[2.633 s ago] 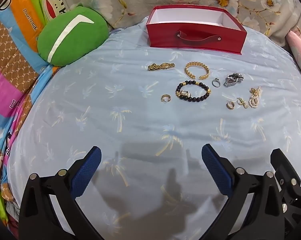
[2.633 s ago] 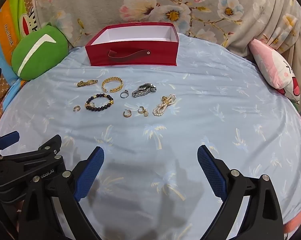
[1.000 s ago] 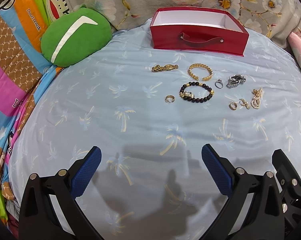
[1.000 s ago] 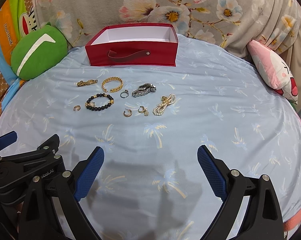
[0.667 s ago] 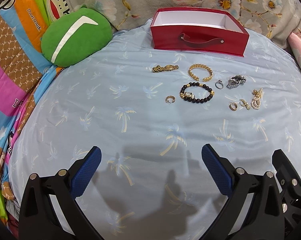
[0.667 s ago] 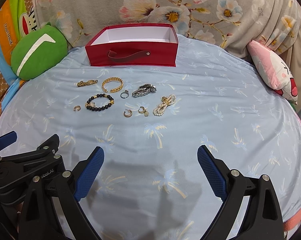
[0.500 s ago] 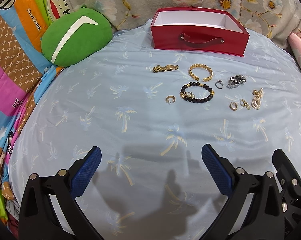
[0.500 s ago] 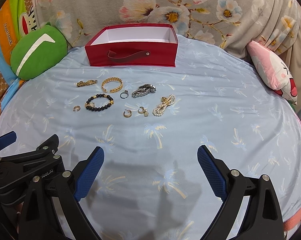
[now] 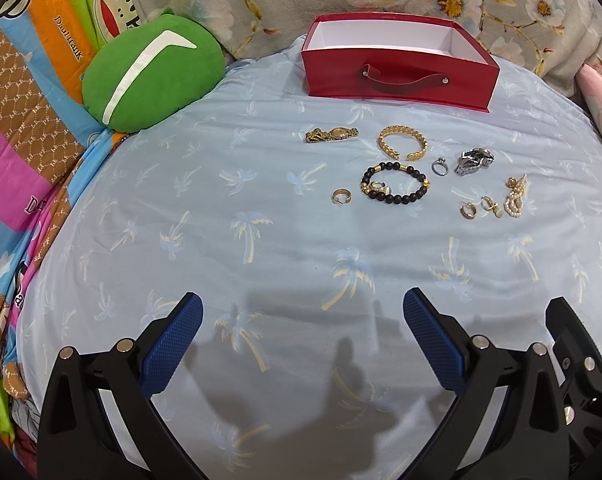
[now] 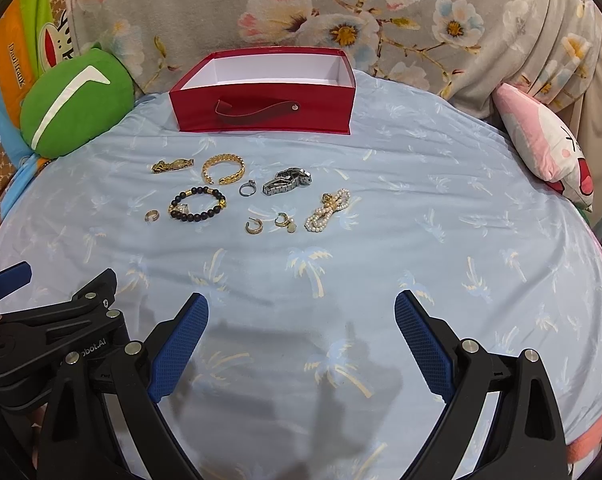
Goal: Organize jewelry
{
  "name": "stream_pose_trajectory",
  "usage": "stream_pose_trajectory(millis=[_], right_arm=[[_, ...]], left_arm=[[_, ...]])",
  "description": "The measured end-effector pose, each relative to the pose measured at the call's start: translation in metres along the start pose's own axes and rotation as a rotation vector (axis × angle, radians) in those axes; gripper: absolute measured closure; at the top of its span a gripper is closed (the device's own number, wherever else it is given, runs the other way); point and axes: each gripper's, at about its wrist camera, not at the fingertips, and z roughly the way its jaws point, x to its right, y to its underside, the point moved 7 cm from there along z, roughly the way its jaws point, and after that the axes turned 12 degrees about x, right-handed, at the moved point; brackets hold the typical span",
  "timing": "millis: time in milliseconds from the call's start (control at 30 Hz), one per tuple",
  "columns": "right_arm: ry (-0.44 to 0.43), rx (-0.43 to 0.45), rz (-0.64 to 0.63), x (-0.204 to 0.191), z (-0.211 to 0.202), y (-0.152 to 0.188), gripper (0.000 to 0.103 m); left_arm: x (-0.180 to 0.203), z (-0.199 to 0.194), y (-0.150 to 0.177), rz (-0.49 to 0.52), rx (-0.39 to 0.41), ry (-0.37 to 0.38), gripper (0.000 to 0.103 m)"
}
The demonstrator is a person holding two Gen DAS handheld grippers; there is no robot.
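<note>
Both grippers, left (image 9: pixel 301 320) and right (image 10: pixel 301 318), hang with jaws spread wide and hold nothing. Bracelets, rings, earrings, a watch (image 10: pixel 287 181) and pearls (image 10: pixel 327 210) lie scattered on the blue sheet (image 10: pixel 421 240), just before the red box (image 10: pixel 263 110). Nothing appears stowed yet; every piece remains.

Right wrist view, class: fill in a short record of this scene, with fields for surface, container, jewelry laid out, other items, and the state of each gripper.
surface: light blue palm-print sheet
container: red box, open top, nothing visible inside, behind the jewelry
jewelry laid out: gold chain bracelet, black bead bracelet, silver ring, silver watch, pearl strand, gold hoop earrings
other items: green cushion, pink plush pillow
left gripper: open, holding nothing
right gripper: open, holding nothing
</note>
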Motion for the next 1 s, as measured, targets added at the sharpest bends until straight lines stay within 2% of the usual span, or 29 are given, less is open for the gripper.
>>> stream_pose_trajectory(millis=[400,567,767,1000], right_arm=[[-0.001,-0.007,0.006,0.004,0.004,0.003,0.01],[-0.012,-0.021,0.02,0.003,0.015,0.006,0.01],[-0.012,-0.034,0.064,0.021,0.033,0.005,0.011],[0.016,-0.042,0.084,0.039,0.064,-0.007,0.013]], left_arm=[[-0.002,0.003,0.001,-0.003,-0.003,0.001,0.005],[0.001,0.01,0.003,-0.017,-0.016,0.028,0.005],[-0.001,0.022,0.005,-0.044,-0.021,0.032,0.005],[-0.005,0.045,-0.01,-0.093,-0.007,0.062,0.005]])
